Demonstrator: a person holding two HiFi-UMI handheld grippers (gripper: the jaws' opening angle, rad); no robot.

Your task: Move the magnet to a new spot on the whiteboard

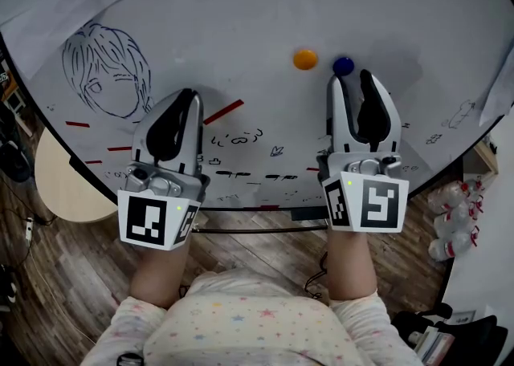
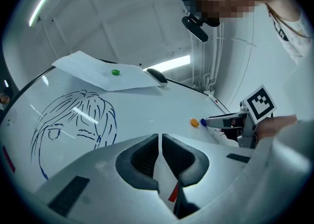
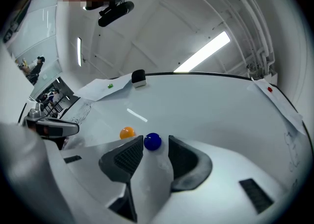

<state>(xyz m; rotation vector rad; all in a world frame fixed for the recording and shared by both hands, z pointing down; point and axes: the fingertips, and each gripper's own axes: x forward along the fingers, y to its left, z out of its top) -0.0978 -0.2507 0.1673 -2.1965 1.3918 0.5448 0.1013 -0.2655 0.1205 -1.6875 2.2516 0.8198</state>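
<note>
Head view: a wide whiteboard [image 1: 241, 19], glossy and slightly scuffed, over a wood-plank floor. A blue-line sketch of a face [image 1: 108, 67] sits at far left, with red and black marker strokes nearer. The orange magnet [image 1: 304, 59] and blue magnet [image 1: 343, 66] lie just beside each other, right of centre. The right tool [image 1: 352, 77] points at the blue one. The left tool [image 1: 191, 93] hangs well apart, near a red stroke [image 1: 223, 111].

Left gripper view: the left tool [image 2: 160, 137] has its ribbed dark pads drawn almost together, with nothing between them. A green magnet [image 2: 115, 72] pins a paper sheet [image 2: 83, 63] at the far edge.

Right gripper view: the right tool [image 3: 156, 142] stands parted, jaws either side of the blue magnet [image 3: 152, 141] at their tips, not clamped on it.

Judgement: the blue magnet is the one to move. It is small, hard, light and smooth-domed, so likely slippery. It is best pinched across its widest girth, low against the board, then peeled off against the magnetic pull.
</note>
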